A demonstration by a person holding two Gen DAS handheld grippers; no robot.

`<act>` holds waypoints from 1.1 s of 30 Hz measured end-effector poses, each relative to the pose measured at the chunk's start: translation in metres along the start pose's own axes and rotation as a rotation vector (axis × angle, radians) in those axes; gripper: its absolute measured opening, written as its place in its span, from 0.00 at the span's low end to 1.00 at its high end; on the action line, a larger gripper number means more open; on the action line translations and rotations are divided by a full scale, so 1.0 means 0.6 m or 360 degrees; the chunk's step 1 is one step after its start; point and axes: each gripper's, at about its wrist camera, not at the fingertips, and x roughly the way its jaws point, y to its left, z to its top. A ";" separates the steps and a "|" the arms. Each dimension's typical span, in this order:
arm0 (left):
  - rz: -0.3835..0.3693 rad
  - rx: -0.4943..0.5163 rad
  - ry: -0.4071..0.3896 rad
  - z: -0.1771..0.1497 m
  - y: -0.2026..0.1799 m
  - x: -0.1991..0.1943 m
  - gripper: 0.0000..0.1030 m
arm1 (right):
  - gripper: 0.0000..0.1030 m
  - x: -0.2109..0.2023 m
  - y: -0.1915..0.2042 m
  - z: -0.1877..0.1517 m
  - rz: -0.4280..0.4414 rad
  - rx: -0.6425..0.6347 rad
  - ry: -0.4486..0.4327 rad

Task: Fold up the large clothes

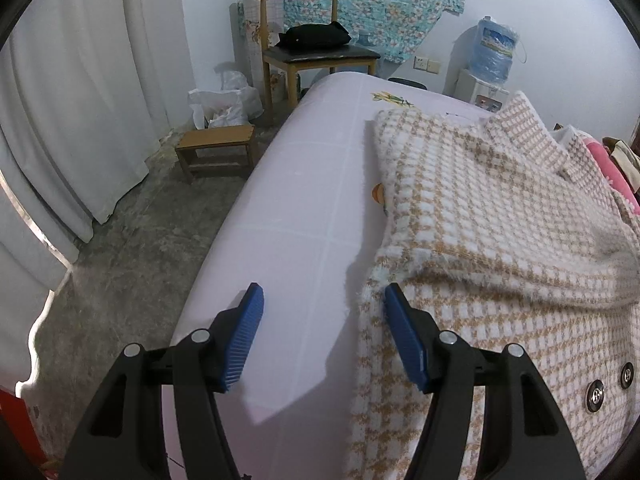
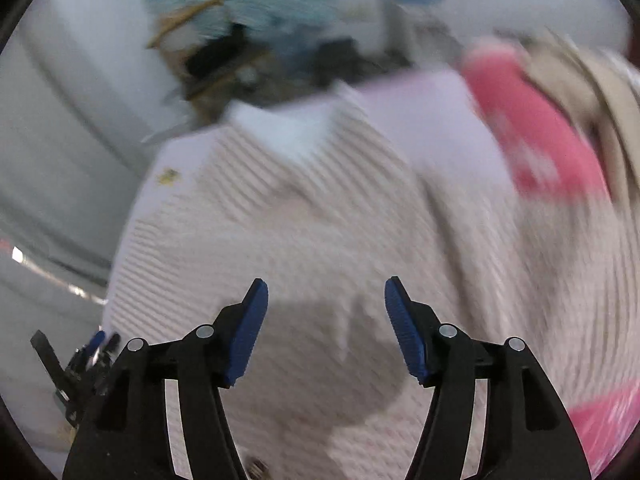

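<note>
A large beige-and-white houndstooth coat (image 1: 492,216) with metal snap buttons (image 1: 595,395) lies partly folded on the lilac bed (image 1: 304,200). My left gripper (image 1: 323,336) is open and empty over the bed, its right finger by the coat's left edge. In the blurred right wrist view the same coat (image 2: 320,232) fills the middle. My right gripper (image 2: 326,330) is open and empty above it. The left gripper (image 2: 86,354) shows at the lower left of that view.
A wooden chair (image 1: 316,48) with a black bundle stands beyond the bed. A low wooden stool (image 1: 216,152) and white bags sit on the floor at left. A water dispenser (image 1: 490,64) stands at the back right. Pink clothing (image 2: 536,132) lies at the bed's right.
</note>
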 end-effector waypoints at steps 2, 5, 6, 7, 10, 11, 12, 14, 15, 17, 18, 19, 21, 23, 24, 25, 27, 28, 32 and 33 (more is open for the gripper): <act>0.0006 -0.0001 0.0009 -0.001 -0.002 -0.001 0.59 | 0.55 0.018 -0.026 -0.029 -0.0041 0.0056 0.0070; 0.0018 0.0002 0.0021 -0.001 -0.004 -0.002 0.59 | 0.37 0.052 -0.045 -0.062 -0.0077 0.0092 0.0160; 0.0024 0.0007 0.0022 -0.002 -0.005 -0.002 0.59 | 0.33 0.057 -0.045 -0.065 -0.0110 0.0069 0.0141; 0.0031 0.0011 0.0022 -0.003 -0.007 -0.002 0.59 | 0.23 0.056 -0.043 -0.068 -0.0131 0.0040 0.0120; 0.0046 0.0022 0.0022 -0.005 -0.010 -0.002 0.59 | 0.10 0.052 -0.034 -0.057 -0.0177 -0.0001 0.0062; 0.0049 0.0023 0.0021 -0.005 -0.010 -0.002 0.59 | 0.09 0.051 -0.034 -0.054 -0.0184 -0.0001 0.0048; 0.0050 0.0026 0.0019 -0.006 -0.010 -0.002 0.59 | 0.09 0.052 -0.034 -0.049 -0.0204 -0.0024 0.0032; 0.0039 0.0028 0.0016 -0.006 -0.009 -0.004 0.59 | 0.09 0.054 -0.046 -0.045 -0.0217 -0.0032 0.0027; 0.0027 0.0028 0.0015 -0.006 -0.007 -0.006 0.59 | 0.10 0.053 -0.047 -0.048 -0.0223 -0.0039 0.0020; -0.0002 0.0039 0.0005 -0.007 0.000 -0.019 0.59 | 0.16 0.051 -0.043 -0.051 -0.0253 -0.0092 0.0009; -0.0007 0.0045 0.0000 -0.007 0.003 -0.026 0.59 | 0.21 0.043 -0.039 -0.055 -0.0317 -0.0130 0.0001; -0.0030 0.0049 -0.0021 -0.006 0.009 -0.041 0.59 | 0.31 0.047 -0.029 -0.056 -0.0354 -0.0144 -0.0010; -0.0087 0.0052 -0.0076 -0.001 0.018 -0.072 0.59 | 0.40 0.013 -0.015 -0.082 -0.0425 -0.0205 -0.0090; -0.0183 0.0073 -0.0134 0.021 0.016 -0.102 0.59 | 0.47 -0.015 0.016 -0.098 -0.0408 -0.0313 -0.0178; -0.0215 0.0089 -0.0143 0.032 0.009 -0.107 0.59 | 0.48 -0.019 0.029 -0.102 -0.0376 -0.0352 -0.0195; -0.0261 0.0108 -0.0152 0.049 -0.004 -0.109 0.59 | 0.50 -0.019 0.046 -0.108 -0.0319 -0.0407 -0.0209; -0.0388 0.0138 -0.0108 0.080 -0.037 -0.097 0.59 | 0.54 -0.004 0.074 -0.120 -0.0246 -0.0499 -0.0188; -0.0470 0.0158 -0.0065 0.095 -0.054 -0.084 0.59 | 0.54 0.010 0.088 -0.128 -0.0233 -0.0547 -0.0166; -0.0529 0.0175 0.0097 0.146 -0.110 0.007 0.59 | 0.56 0.051 0.082 -0.142 -0.0229 -0.0539 -0.0089; -0.0512 0.0168 0.0149 0.156 -0.117 0.037 0.59 | 0.56 0.044 0.080 -0.150 -0.0200 -0.0525 -0.0108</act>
